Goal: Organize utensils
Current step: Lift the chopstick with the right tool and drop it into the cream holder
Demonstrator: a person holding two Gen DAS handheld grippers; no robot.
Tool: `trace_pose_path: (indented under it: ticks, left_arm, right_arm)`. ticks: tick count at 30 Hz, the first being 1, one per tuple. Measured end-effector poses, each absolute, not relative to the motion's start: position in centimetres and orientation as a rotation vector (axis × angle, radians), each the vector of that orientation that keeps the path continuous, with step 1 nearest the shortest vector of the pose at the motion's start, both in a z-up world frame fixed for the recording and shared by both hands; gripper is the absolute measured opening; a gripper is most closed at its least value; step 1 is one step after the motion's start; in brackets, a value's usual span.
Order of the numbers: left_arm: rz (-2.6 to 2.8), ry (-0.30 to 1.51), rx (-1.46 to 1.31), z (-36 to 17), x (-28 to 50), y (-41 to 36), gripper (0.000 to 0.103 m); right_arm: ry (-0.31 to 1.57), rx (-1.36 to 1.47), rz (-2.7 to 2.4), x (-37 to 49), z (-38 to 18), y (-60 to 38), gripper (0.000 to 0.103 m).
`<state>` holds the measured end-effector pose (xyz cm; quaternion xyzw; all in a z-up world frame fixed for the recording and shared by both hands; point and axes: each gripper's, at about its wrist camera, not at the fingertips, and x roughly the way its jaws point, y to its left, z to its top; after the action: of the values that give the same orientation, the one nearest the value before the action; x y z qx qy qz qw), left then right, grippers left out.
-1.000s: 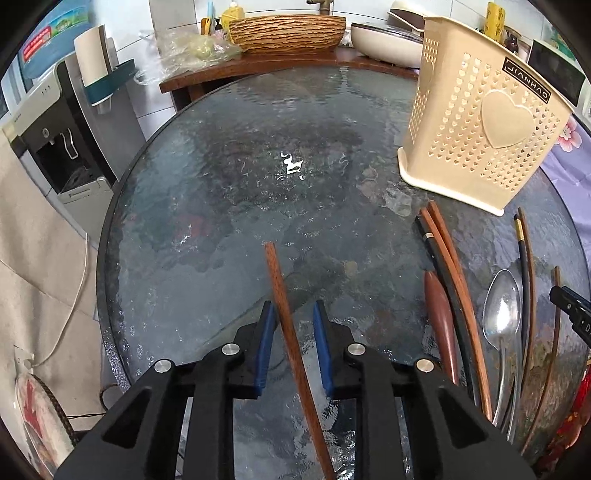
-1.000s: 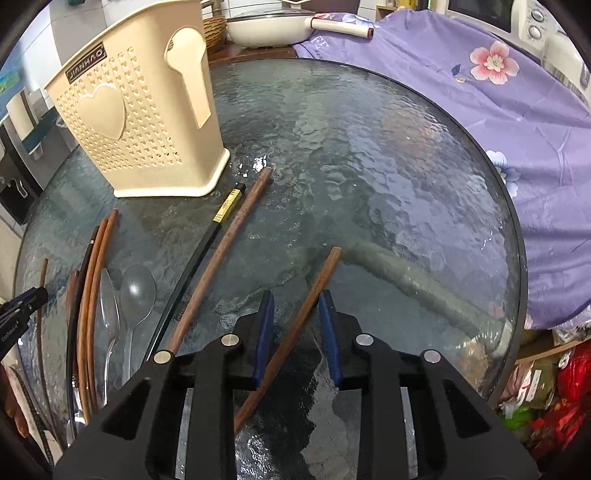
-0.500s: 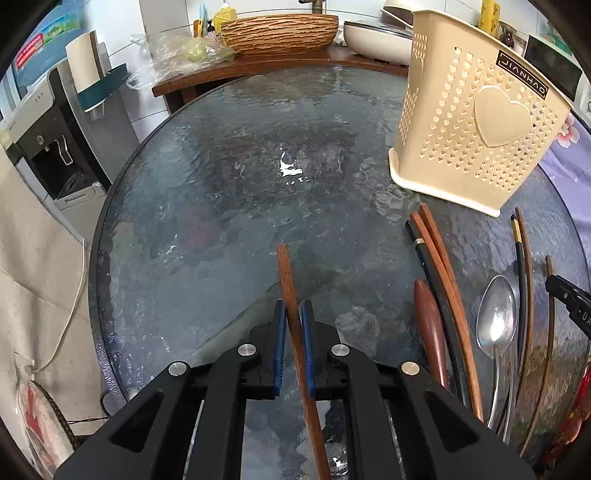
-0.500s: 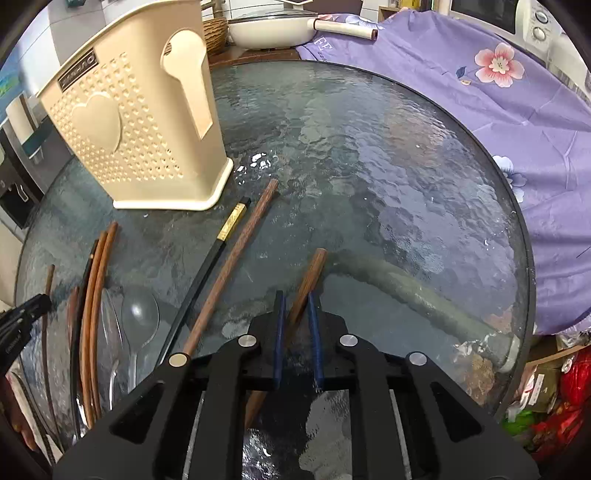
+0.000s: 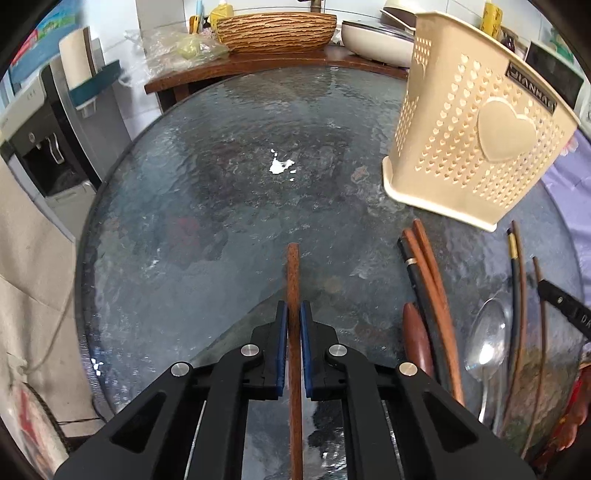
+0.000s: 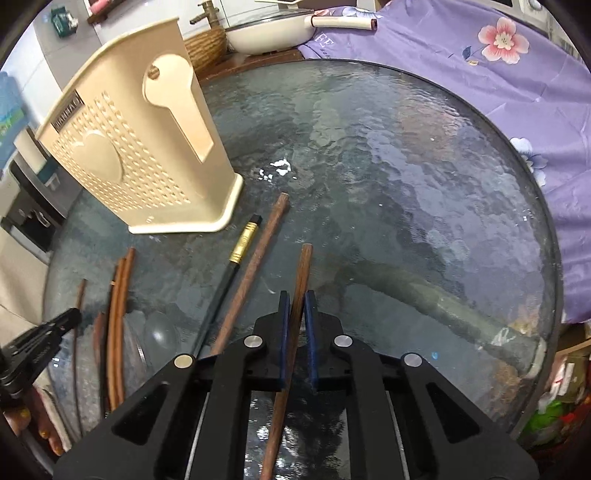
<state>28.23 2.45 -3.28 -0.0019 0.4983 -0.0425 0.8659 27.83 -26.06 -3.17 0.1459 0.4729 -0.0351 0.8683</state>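
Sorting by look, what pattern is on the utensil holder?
Cream utensil holder, small heart-shaped holes around one big raised heart; clearest in the left wrist view.

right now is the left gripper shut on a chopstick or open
Shut: the left gripper has its blue pads pressed on both sides of a brown chopstick.

Home kitchen (pan (image 6: 266,35), water dispenser (image 5: 37,147))

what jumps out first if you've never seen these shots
Each hand-held gripper is shut on a brown wooden chopstick: the left hand-held gripper on one, the right hand-held gripper on another. A cream holder with heart-shaped holes stands on the round glass table, with loose chopsticks and a metal spoon lying near it.
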Motion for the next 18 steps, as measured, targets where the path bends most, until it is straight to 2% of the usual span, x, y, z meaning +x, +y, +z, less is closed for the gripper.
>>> trace_pose_path:
  ticks: [6,18]
  left_arm:
    - [-0.117,0.981,-0.055,-1.3,28.0,2.8,0.007]
    - [-0.197,0.762,-0.107,6.5,25.7,2.7,0.007]
  right_arm:
    - [0.894,0.305,0.004,27.4,-0.6,-26.0,0.008]
    - [0.649,0.34,0.176,23.2,7.6,-25.9,0.007]
